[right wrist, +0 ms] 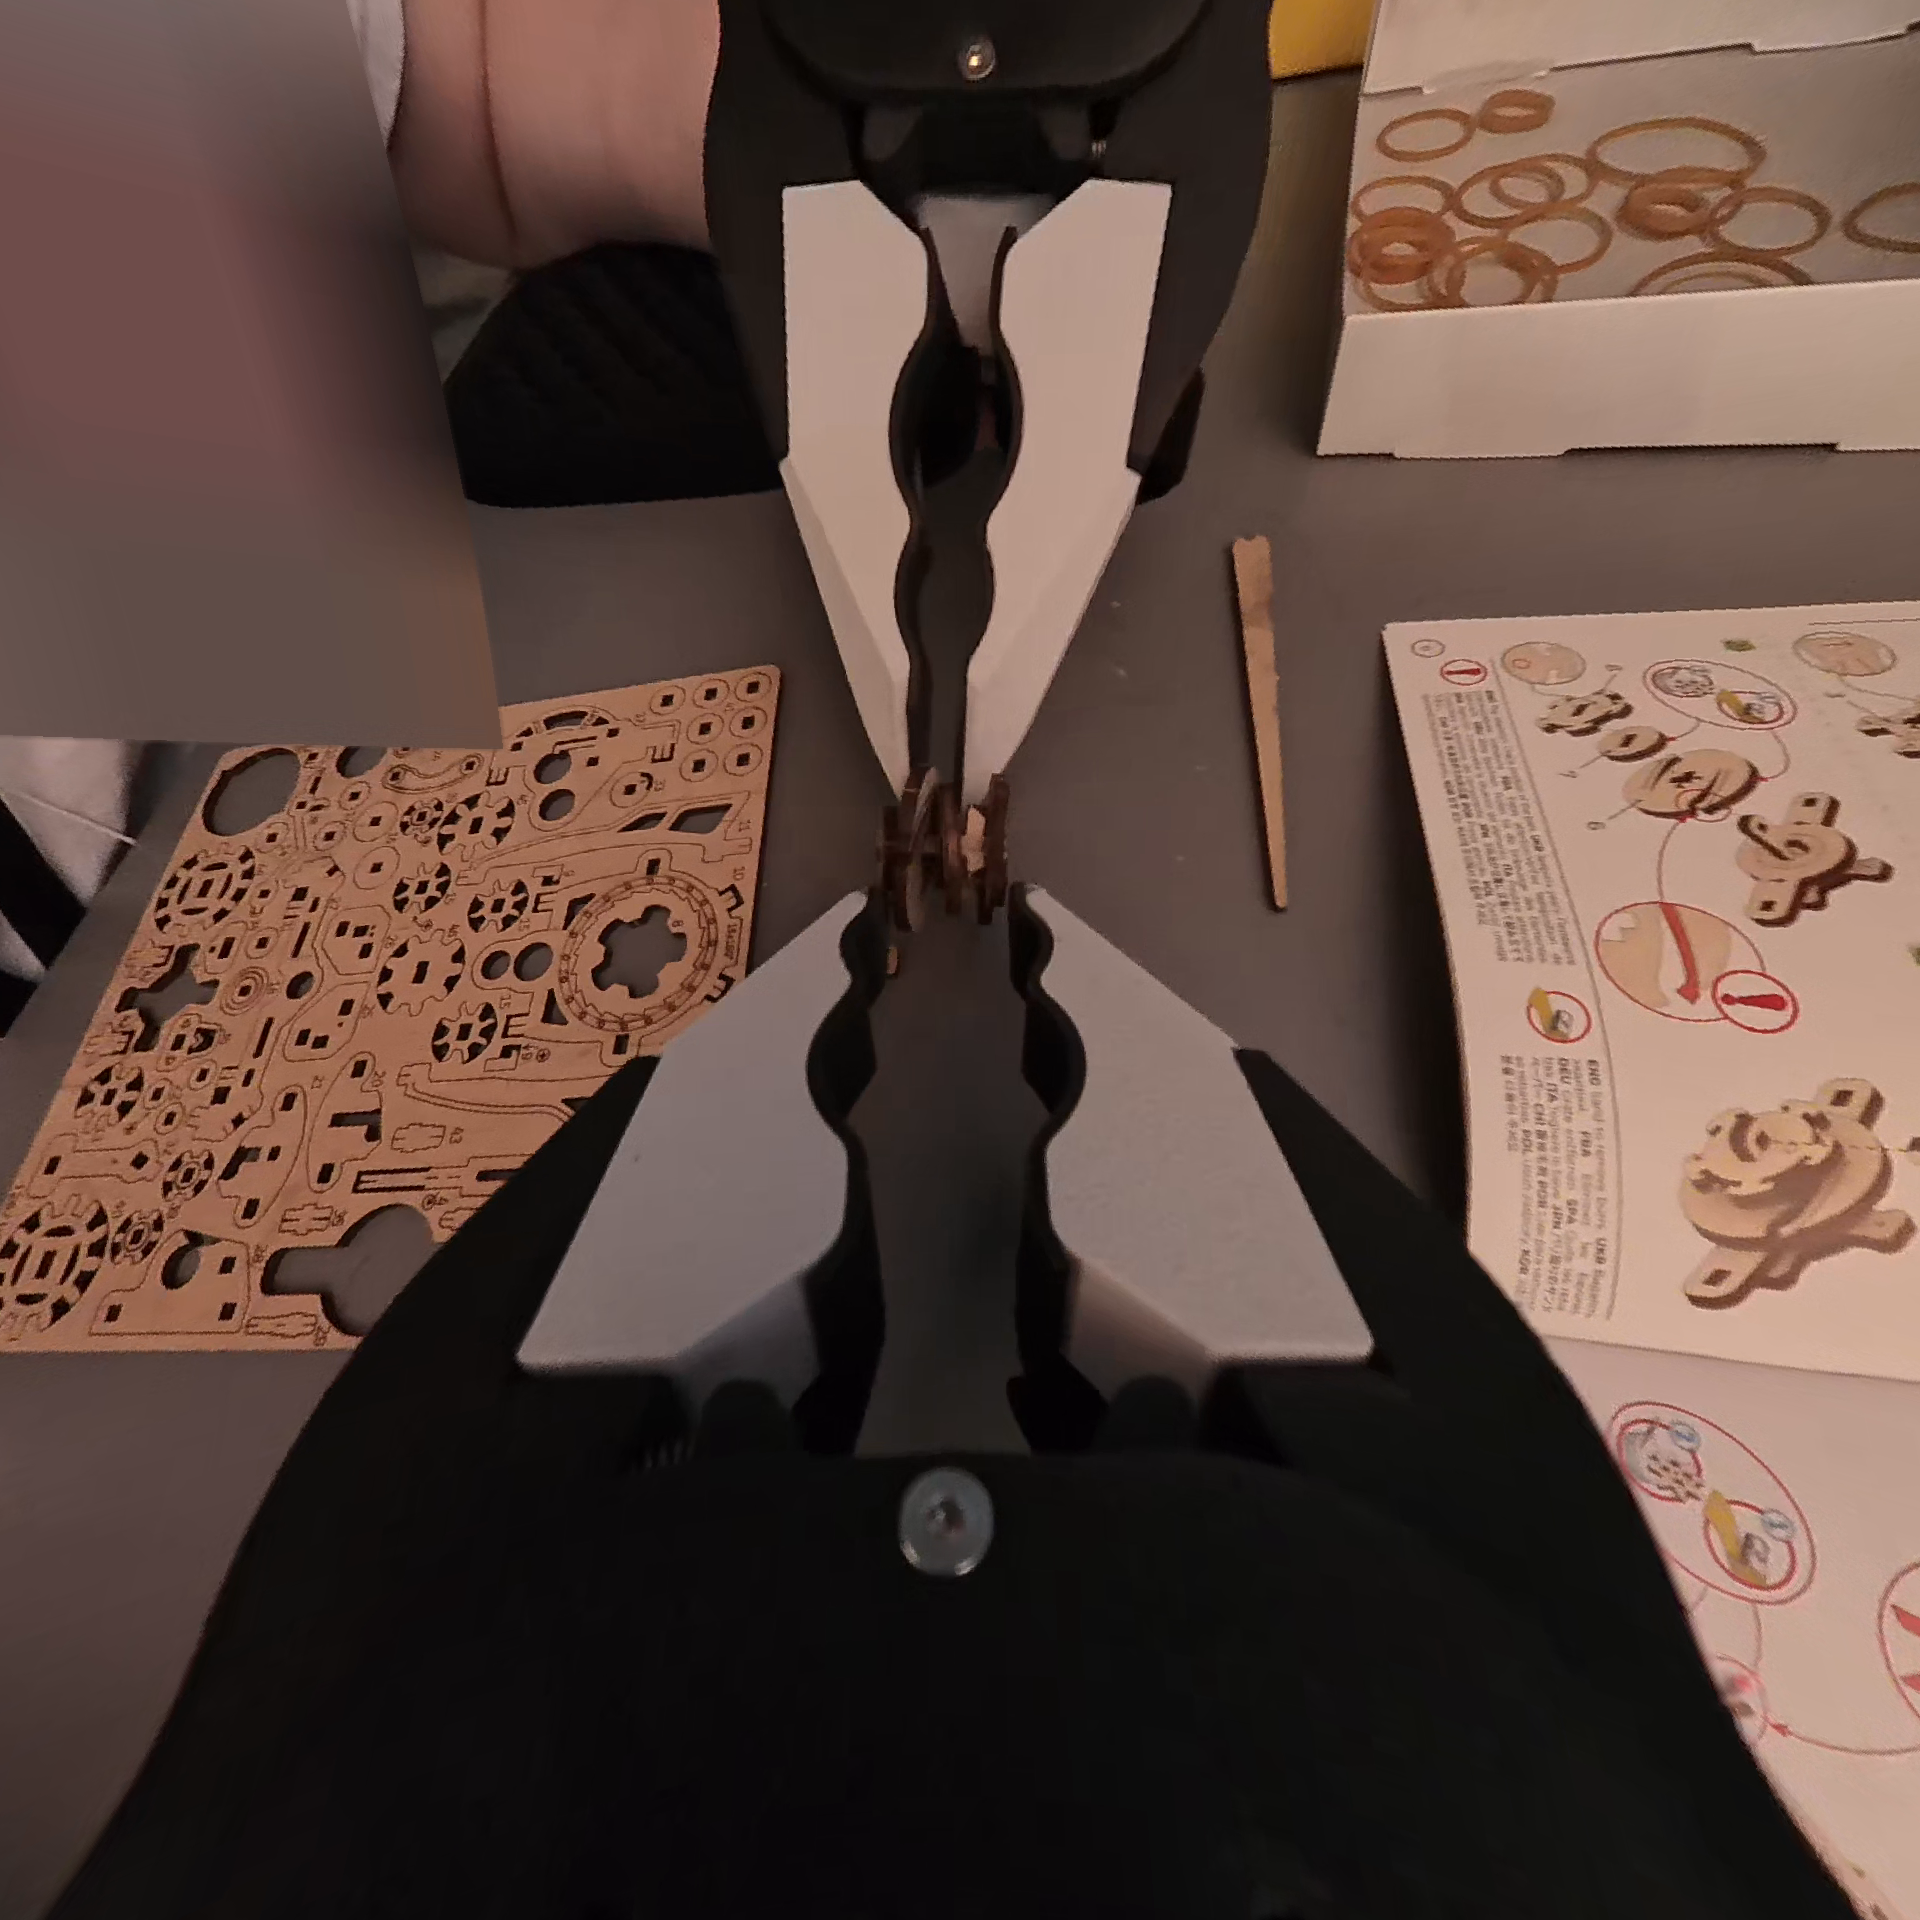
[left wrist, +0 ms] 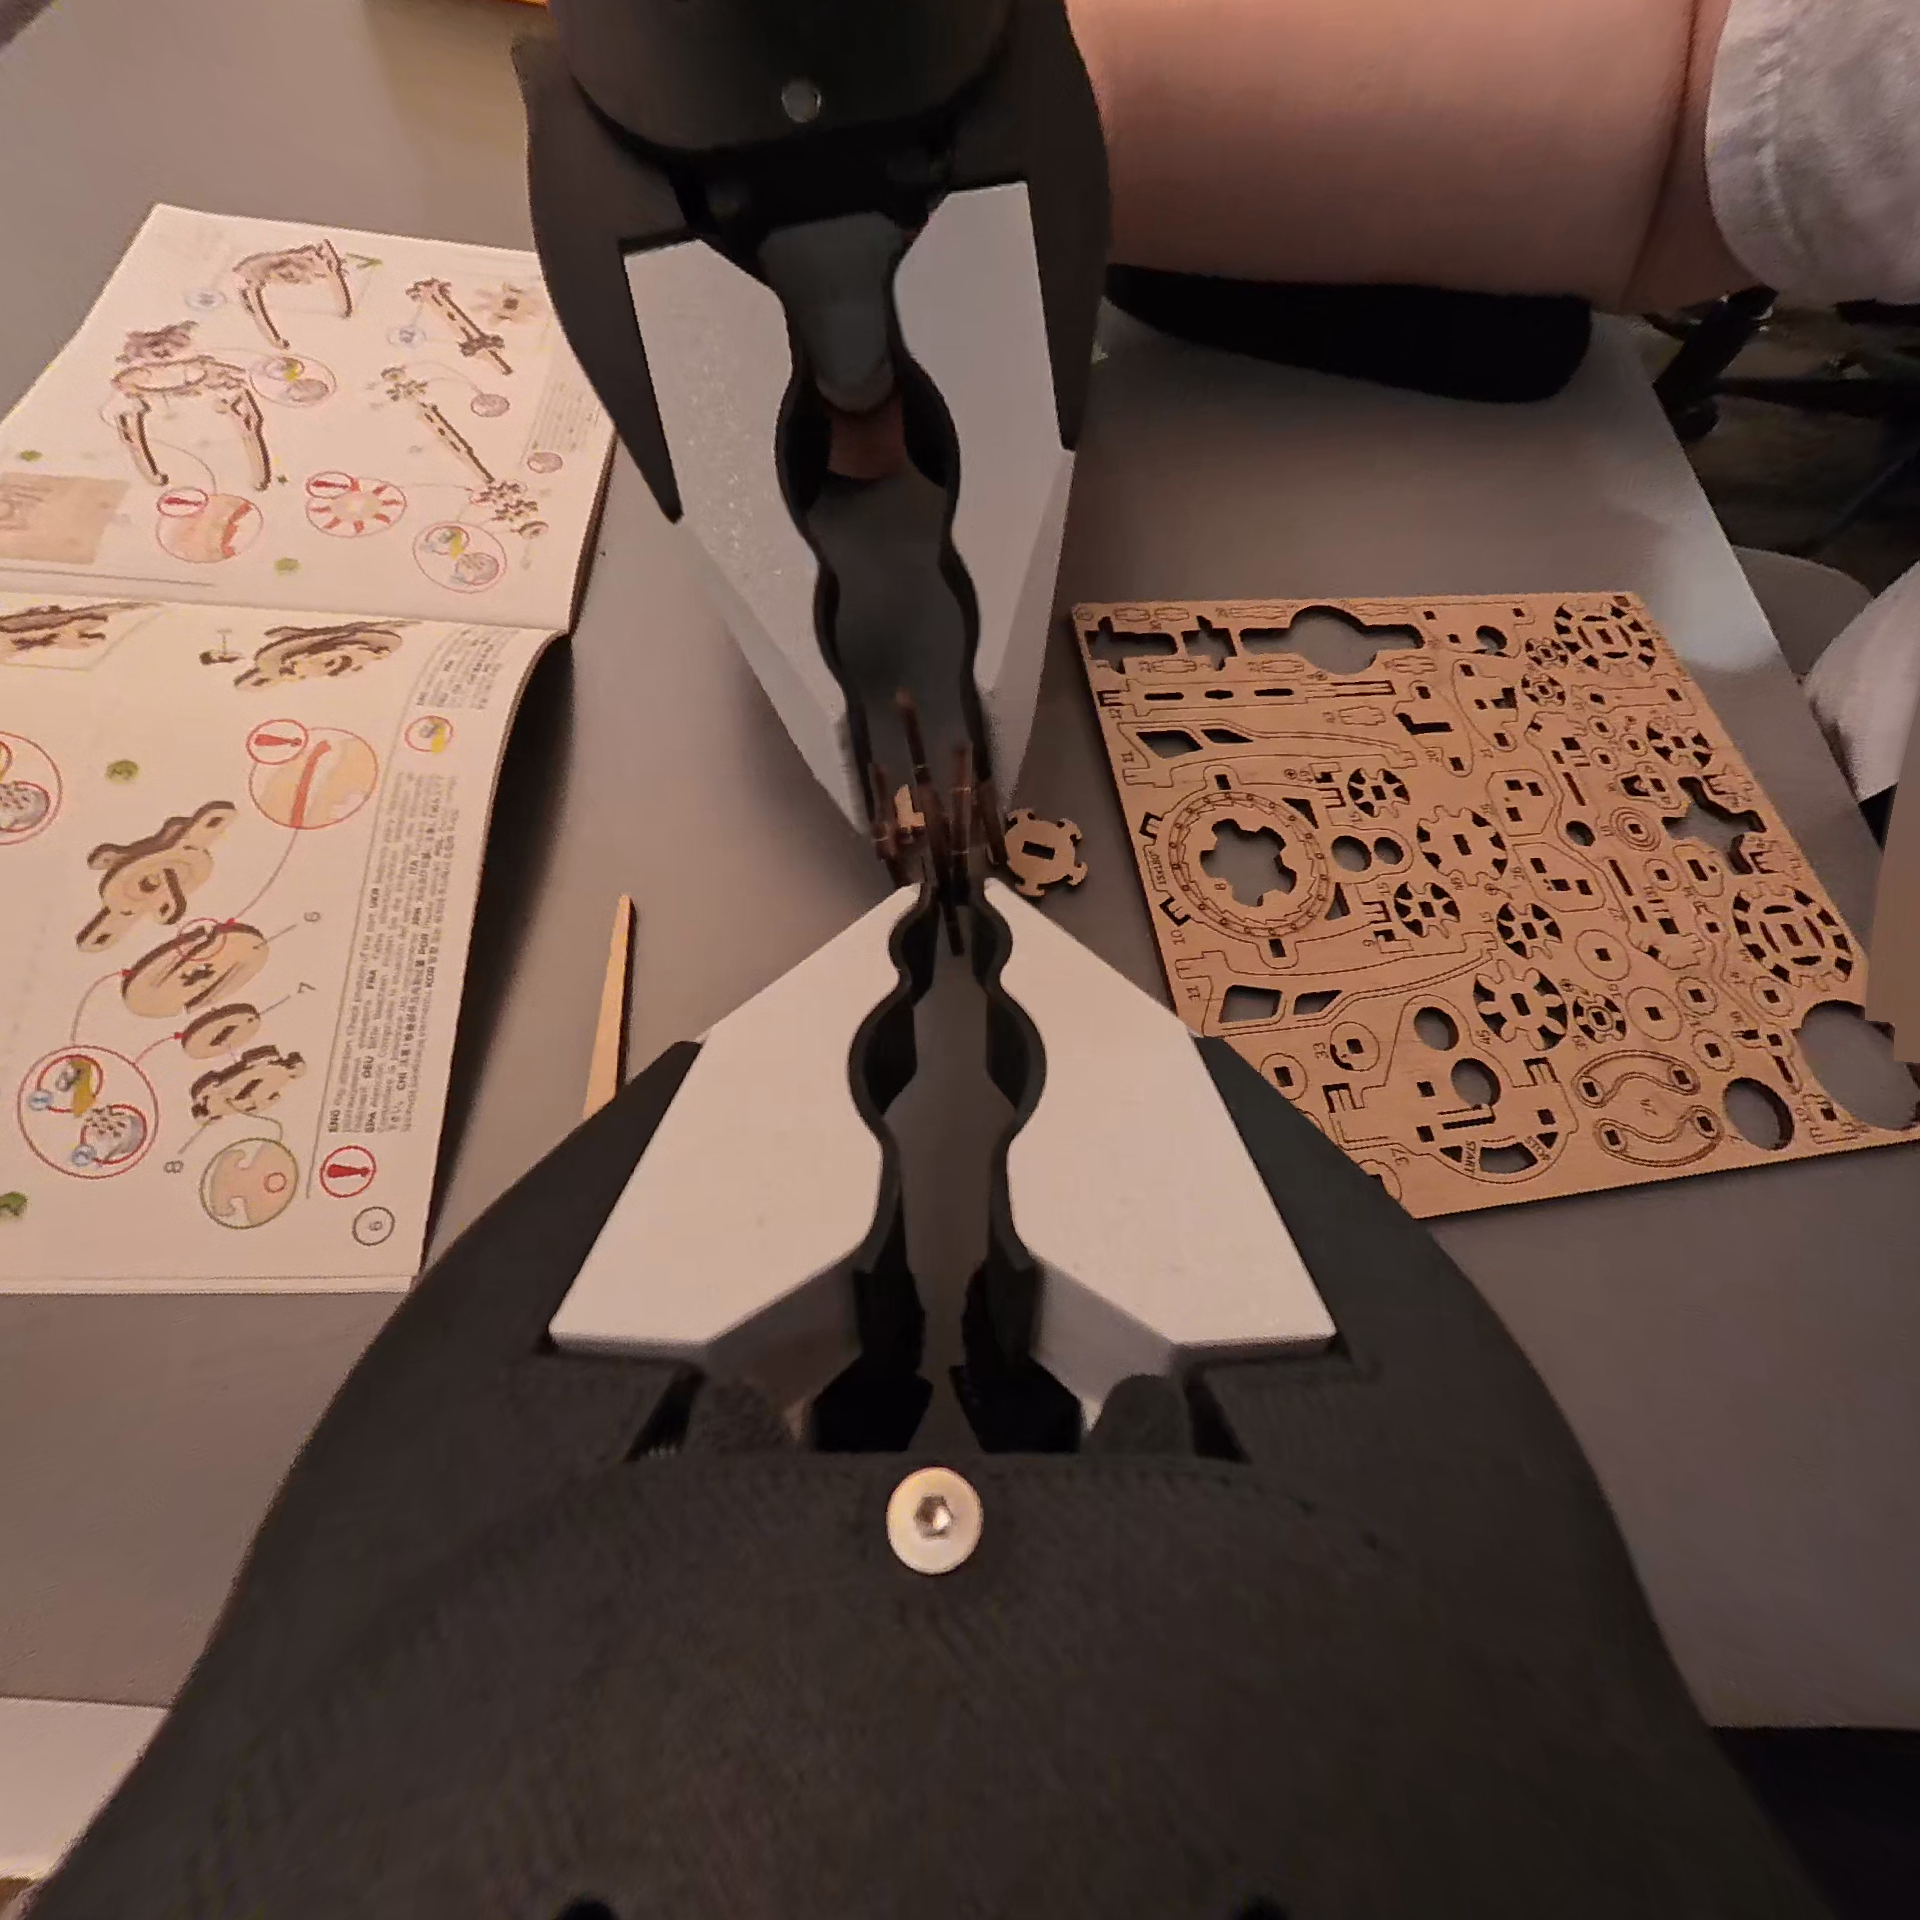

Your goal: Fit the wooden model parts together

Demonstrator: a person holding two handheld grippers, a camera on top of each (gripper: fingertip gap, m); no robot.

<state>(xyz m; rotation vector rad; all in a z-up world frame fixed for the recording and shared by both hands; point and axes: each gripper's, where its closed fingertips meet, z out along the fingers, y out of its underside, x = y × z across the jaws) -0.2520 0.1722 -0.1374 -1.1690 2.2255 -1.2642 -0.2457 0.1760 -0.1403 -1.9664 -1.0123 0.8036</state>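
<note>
A small wooden assembly [left wrist: 928, 821] of stacked gear discs on a thin shaft hangs above the grey table between the two grippers, which meet tip to tip. My left gripper [left wrist: 951, 902] is shut on the thin shaft end. My right gripper [right wrist: 943, 899] is shut across the discs of the assembly [right wrist: 940, 847]. In the left wrist view the right gripper [left wrist: 930, 805] comes in from the top. In the right wrist view the left gripper [right wrist: 940, 774] comes in from the top. A loose wooden gear [left wrist: 1044, 852] lies on the table beside the tips.
A laser-cut wooden parts sheet [left wrist: 1507, 883] [right wrist: 364, 987] lies flat by the grippers. An open instruction booklet [left wrist: 260, 779] [right wrist: 1662, 987] and a thin wooden stick [left wrist: 613, 1008] [right wrist: 1262, 727] lie on the other side. A white box [right wrist: 1558, 384] with rubber bands stands behind. A person's arm [left wrist: 1351, 135] rests on the table. Left and right tips are no more than a few centimetres apart.
</note>
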